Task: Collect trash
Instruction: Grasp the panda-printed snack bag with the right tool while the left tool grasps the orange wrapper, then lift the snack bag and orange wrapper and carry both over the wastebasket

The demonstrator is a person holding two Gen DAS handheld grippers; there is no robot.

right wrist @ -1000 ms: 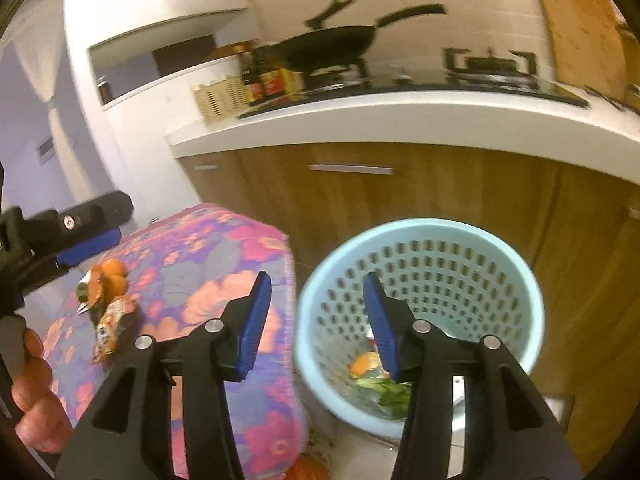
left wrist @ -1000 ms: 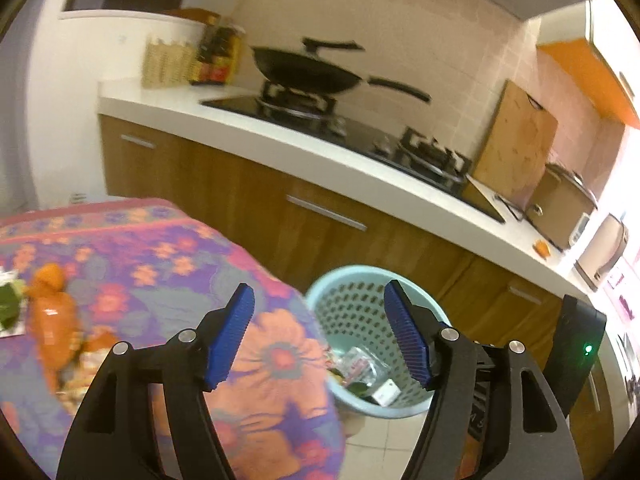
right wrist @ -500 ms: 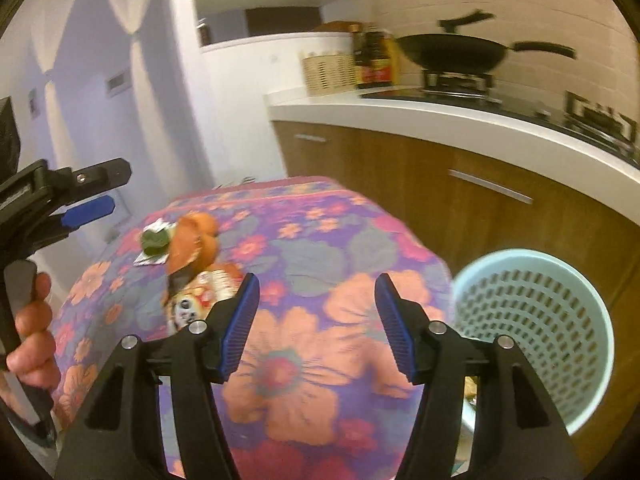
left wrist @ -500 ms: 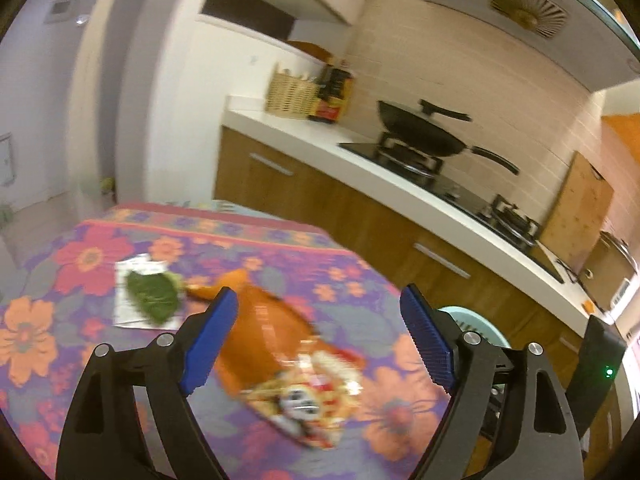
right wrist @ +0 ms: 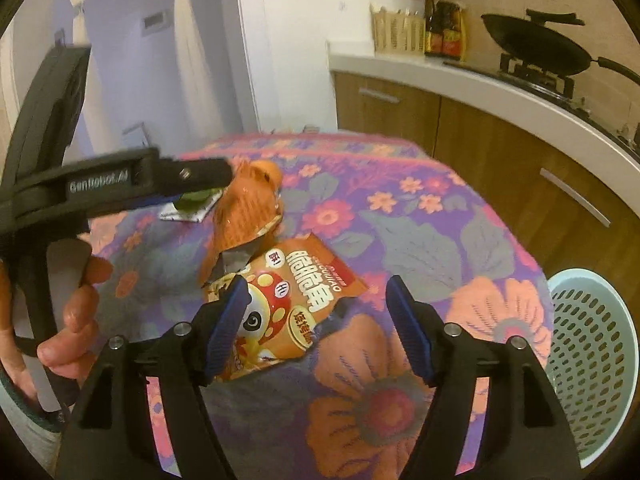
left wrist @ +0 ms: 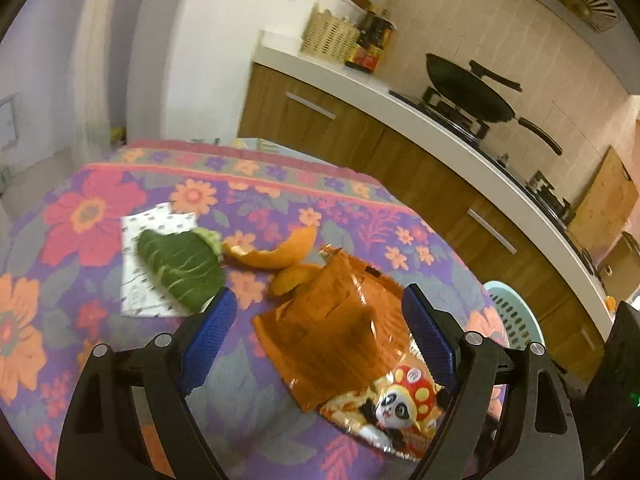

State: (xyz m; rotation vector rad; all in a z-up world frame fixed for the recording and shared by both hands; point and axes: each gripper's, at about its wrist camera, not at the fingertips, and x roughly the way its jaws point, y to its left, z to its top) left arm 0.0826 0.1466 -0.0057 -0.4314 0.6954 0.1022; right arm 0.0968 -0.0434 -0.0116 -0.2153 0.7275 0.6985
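Note:
On the flowered tablecloth (left wrist: 92, 216) lie a crumpled orange wrapper (left wrist: 336, 320), a panda snack bag (left wrist: 394, 404), orange peel (left wrist: 272, 254) and a green leaf (left wrist: 180, 264) on a white paper (left wrist: 138, 292). My left gripper (left wrist: 318, 312) hangs open over the orange wrapper, its pads clear of it. My right gripper (right wrist: 316, 292) hovers above the snack bag (right wrist: 304, 276). Its jaws are opening, the bag lies below between them, and the pads do not press on it. The pale blue basket (right wrist: 592, 360) stands on the floor to the right of the table.
A person's hand (right wrist: 76, 308) holds the left gripper's handle at the left of the right wrist view. Behind the table runs a wooden kitchen counter (left wrist: 400, 120) with a wok (left wrist: 468, 88), bottles and a wicker holder (left wrist: 332, 34). The basket (left wrist: 516, 320) stands between table and cabinets.
Both grippers have swung left from over the basket to over the table's trash. Both sets of jaws stand wider than before. Nothing was taken hold of.

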